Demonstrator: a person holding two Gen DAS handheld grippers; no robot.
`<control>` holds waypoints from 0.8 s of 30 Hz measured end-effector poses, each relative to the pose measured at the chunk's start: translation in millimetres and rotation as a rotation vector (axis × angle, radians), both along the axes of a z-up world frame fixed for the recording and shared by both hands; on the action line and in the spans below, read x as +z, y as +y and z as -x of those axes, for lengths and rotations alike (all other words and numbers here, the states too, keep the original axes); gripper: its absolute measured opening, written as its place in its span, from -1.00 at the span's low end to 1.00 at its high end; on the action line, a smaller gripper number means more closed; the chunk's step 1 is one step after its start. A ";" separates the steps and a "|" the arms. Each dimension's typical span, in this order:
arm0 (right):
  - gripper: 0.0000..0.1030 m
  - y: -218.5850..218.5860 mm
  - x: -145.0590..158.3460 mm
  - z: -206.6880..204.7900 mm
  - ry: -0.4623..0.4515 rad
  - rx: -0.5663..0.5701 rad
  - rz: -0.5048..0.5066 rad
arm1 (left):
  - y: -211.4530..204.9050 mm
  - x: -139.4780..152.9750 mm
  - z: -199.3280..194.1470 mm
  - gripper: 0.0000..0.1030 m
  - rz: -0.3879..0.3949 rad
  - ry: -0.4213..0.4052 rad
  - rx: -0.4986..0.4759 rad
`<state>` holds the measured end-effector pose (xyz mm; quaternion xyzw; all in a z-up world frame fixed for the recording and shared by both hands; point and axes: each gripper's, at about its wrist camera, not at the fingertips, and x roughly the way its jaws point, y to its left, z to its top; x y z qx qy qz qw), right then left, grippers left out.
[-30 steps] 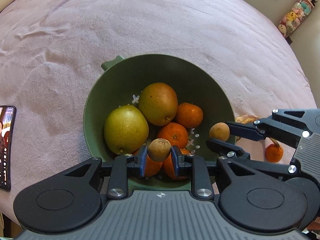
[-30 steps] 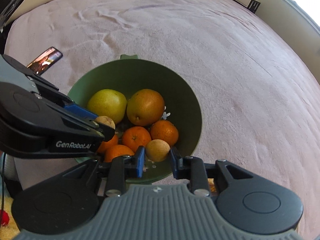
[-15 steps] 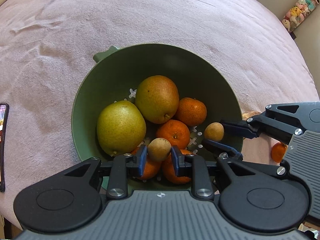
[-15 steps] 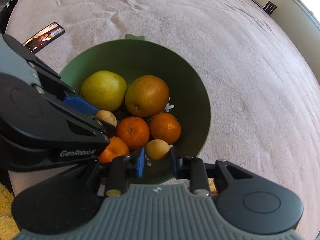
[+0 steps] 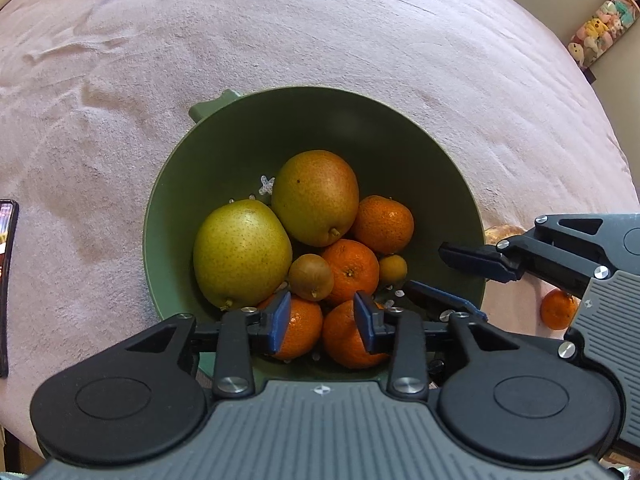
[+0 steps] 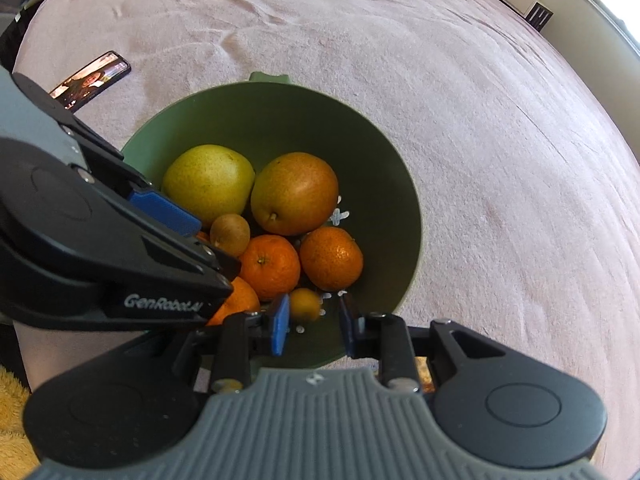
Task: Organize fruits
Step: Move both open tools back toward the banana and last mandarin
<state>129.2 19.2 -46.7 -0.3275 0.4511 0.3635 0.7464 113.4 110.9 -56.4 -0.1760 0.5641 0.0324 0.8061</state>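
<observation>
A green bowl [image 5: 248, 136] [image 6: 384, 168] on the pink cloth holds two pears [image 5: 240, 252] [image 5: 316, 196], several mandarins [image 5: 350, 270] and two small brown fruits. My left gripper [image 5: 322, 318] is open over the bowl's near side, and one small brown fruit [image 5: 310, 278] [image 6: 230, 234] lies loose just beyond its tips. My right gripper [image 6: 312, 320] is open over the bowl's near rim, and the other small brown fruit [image 6: 304, 304] [image 5: 393, 269] lies free between the mandarins. In the left wrist view the right gripper [image 5: 444, 276] reaches in from the right.
A mandarin [image 5: 558, 310] and a pale brown item [image 5: 502, 232] lie on the cloth right of the bowl. A phone [image 6: 90, 80] [image 5: 6, 280] lies on the cloth to the left. Plush toys [image 5: 600, 28] stand beyond the bed's far right edge.
Both grippers were shut on a small brown fruit each, came lower over the bowl and opened. Both small fruits now lie in the bowl among the others.
</observation>
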 end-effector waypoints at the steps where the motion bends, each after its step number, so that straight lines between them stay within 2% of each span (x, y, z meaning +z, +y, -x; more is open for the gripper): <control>1: -0.56 -0.4 1.4 0.3 -0.002 0.000 -0.002 | -0.5 0.6 0.5 -0.04 -0.003 0.002 0.001; 5: -0.54 -3.7 8.7 1.1 -0.006 -0.010 -0.024 | -1.2 4.6 2.7 0.03 -0.007 -0.003 0.002; 11: -0.45 -15.7 28.2 5.8 -0.027 -0.053 -0.076 | -3.3 19.1 7.1 0.12 -0.008 -0.057 -0.009; 14: -0.39 -26.5 39.2 10.4 -0.045 -0.093 -0.110 | -6.2 28.3 11.2 0.12 0.003 -0.100 -0.024; 19: -0.15 -49.7 54.4 22.0 -0.115 -0.171 -0.136 | -19.3 47.0 18.0 0.12 0.004 -0.199 -0.065; 24: -0.12 -79.5 64.3 32.5 -0.183 -0.268 -0.137 | -37.3 59.6 24.4 0.12 0.017 -0.279 -0.118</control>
